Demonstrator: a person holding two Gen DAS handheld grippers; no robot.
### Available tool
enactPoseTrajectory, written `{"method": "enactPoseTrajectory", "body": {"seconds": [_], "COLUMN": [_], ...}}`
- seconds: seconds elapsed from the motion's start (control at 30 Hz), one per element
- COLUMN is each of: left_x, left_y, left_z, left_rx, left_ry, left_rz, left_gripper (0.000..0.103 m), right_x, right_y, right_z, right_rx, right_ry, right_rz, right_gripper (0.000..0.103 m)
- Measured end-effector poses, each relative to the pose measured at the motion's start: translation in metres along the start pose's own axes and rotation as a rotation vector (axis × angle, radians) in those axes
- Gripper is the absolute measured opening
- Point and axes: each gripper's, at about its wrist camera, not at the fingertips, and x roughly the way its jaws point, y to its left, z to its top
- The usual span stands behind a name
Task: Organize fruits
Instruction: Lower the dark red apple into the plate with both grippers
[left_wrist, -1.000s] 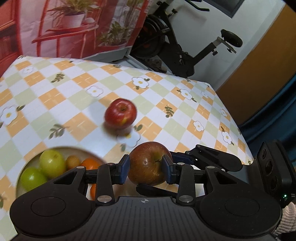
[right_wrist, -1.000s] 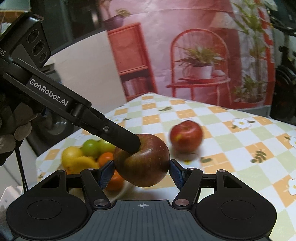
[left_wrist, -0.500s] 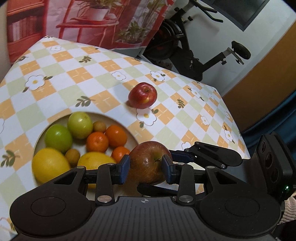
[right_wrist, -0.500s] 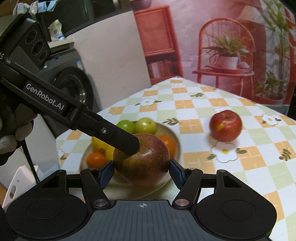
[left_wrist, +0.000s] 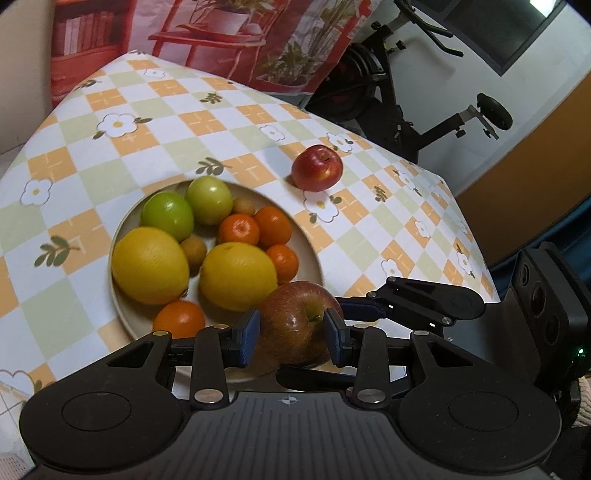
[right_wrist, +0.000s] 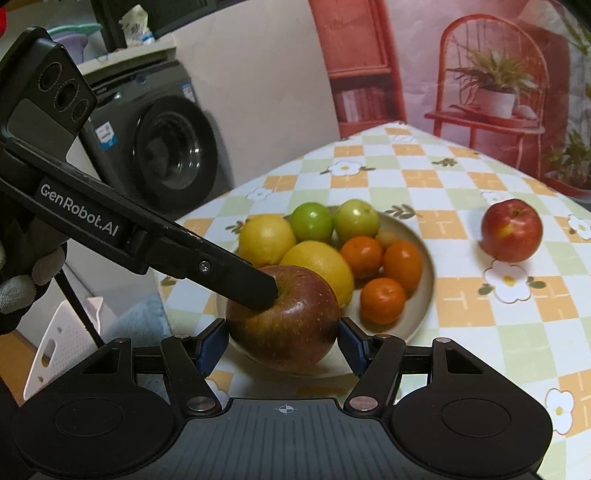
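A dark red-brown apple (left_wrist: 295, 321) hangs just over the near rim of a beige plate (left_wrist: 314, 258). My left gripper (left_wrist: 291, 334) is shut on its sides with the blue pads. In the right wrist view my right gripper (right_wrist: 282, 345) is shut on the same apple (right_wrist: 284, 317), and a left finger (right_wrist: 240, 277) presses by its stem. The plate (right_wrist: 428, 284) holds two yellow citrus, two green fruits, several small oranges and small brown fruits. A bright red apple (left_wrist: 317, 172) sits alone on the checked cloth beyond the plate, seen again as the lone apple (right_wrist: 511, 230).
The checked, flowered tablecloth (left_wrist: 110, 122) covers a table that ends close to the right and near side. An exercise bike (left_wrist: 388, 92) stands behind it, and a washing machine (right_wrist: 173, 155) beside the left corner. A red printed backdrop hangs at the back.
Both grippers have carried the dark apple together from over the bare cloth to the plate's near edge. The plate has come fully into view, and the lone red apple lies farther off.
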Motion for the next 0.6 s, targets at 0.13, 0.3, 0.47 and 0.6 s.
{"method": "enactPoseTrajectory", "body": {"seconds": [0.13, 0.3, 0.47, 0.6], "left_x": [-0.002, -0.004, -0.005, -0.006], "left_y": [0.006, 0.018, 0.026, 0.032], "left_z": [-0.004, -0.007, -0.007, -0.006], "left_rx": [-0.009, -0.032, -0.046, -0.052], "left_ry": [0.000, 0.000, -0.003, -0.012], "left_rz": [0.011, 0.030, 0.050, 0.065], "left_gripper": [0.040, 0.040, 0.040, 0.040], "right_x": [0.010, 0.024, 0.037, 0.044], "right_y": [0.002, 0.006, 0.007, 0.007], "right_z": [0.003, 0.008, 0.014, 0.017], "right_rx": [0.002, -0.015, -0.014, -0.016], "right_ry": [0.029, 0.069, 0.096, 0.102], "right_rz": [0.014, 0.035, 0.060, 0.078], "right_gripper": [0.061, 0.061, 0.061, 0.061]}}
